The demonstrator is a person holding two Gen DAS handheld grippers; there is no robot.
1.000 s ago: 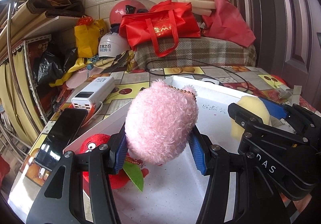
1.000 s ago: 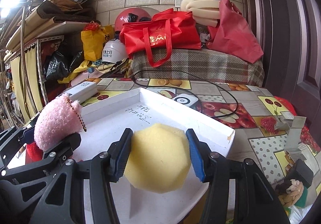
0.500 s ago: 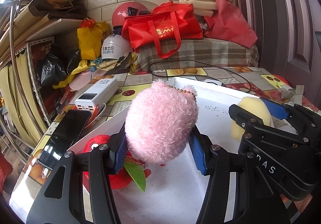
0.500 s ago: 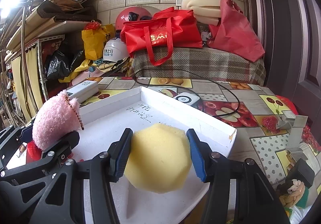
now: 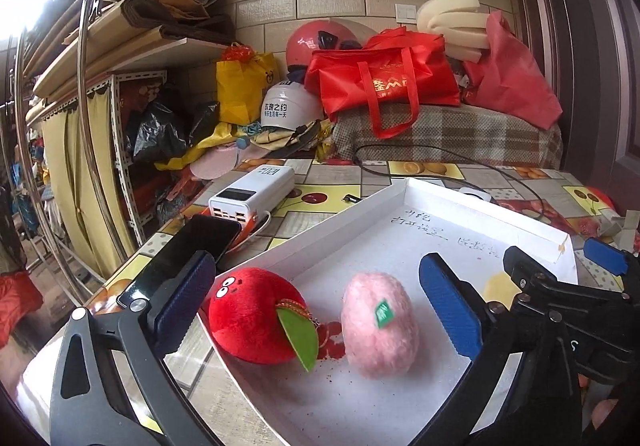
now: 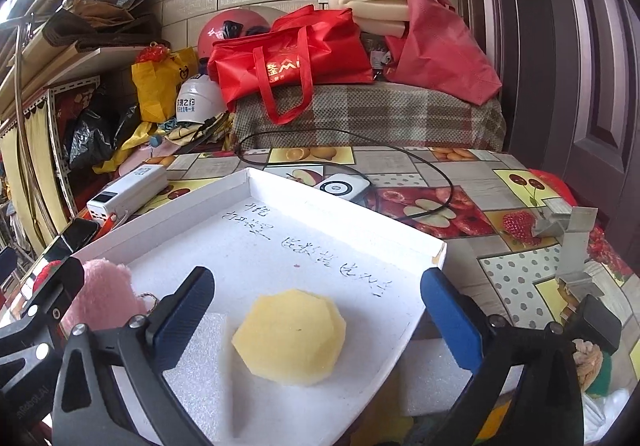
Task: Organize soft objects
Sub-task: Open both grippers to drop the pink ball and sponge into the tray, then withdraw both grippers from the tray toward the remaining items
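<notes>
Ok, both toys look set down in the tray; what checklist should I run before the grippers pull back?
1. Left gripper open, pads clear of the pink plush toy: ok.
2. Right gripper open, clear of the yellow sponge ball: ok.
3. Pink plush resting on the white tray floor: ok.
4. Red apple plush fully inside the tray rim: cannot tell, it sits at the near edge.
5. Sponge ball inside the tray: ok.
6. Pink plush's keychain free of the left gripper: cannot tell.
</notes>
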